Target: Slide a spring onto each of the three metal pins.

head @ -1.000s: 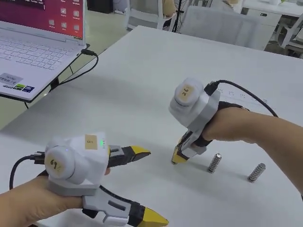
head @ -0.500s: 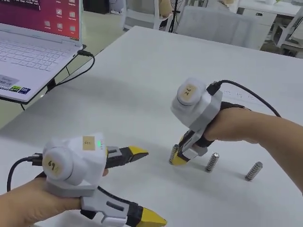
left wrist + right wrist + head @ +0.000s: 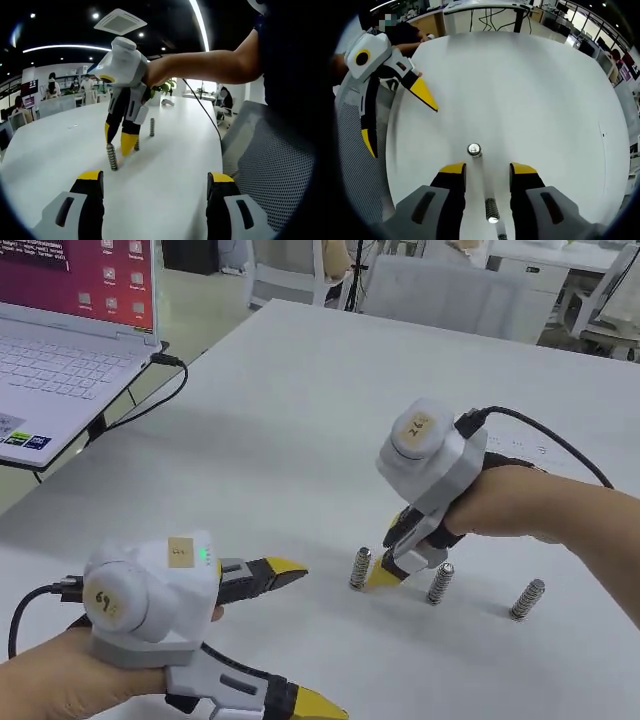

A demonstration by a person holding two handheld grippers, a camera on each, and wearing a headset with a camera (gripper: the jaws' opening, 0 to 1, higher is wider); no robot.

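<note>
Three small metal springs stand upright in a row on the white table [image 3: 300,420]: the left spring [image 3: 359,568], the middle spring [image 3: 439,583] and the right spring [image 3: 527,599]. Each seems to sit on a pin, whose shiny top [image 3: 474,149] shows in the left one. My right gripper [image 3: 385,573] points down between the left and middle springs, open, holding nothing. In the right gripper view its jaws [image 3: 487,169] stand just short of the left spring, with the middle spring [image 3: 491,210] between their bases. My left gripper [image 3: 305,635] hovers open at the near left, empty.
An open laptop [image 3: 70,350] sits on a lower surface at the far left, with a black cable [image 3: 150,390] running beside the table edge. A mesh chair [image 3: 270,150] stands off the table's near side. Office desks and chairs lie beyond the far edge.
My right gripper has drawn slightly right, away from the left spring, which now stands free. The left gripper has stayed open in place. The head camera has shifted a little.
</note>
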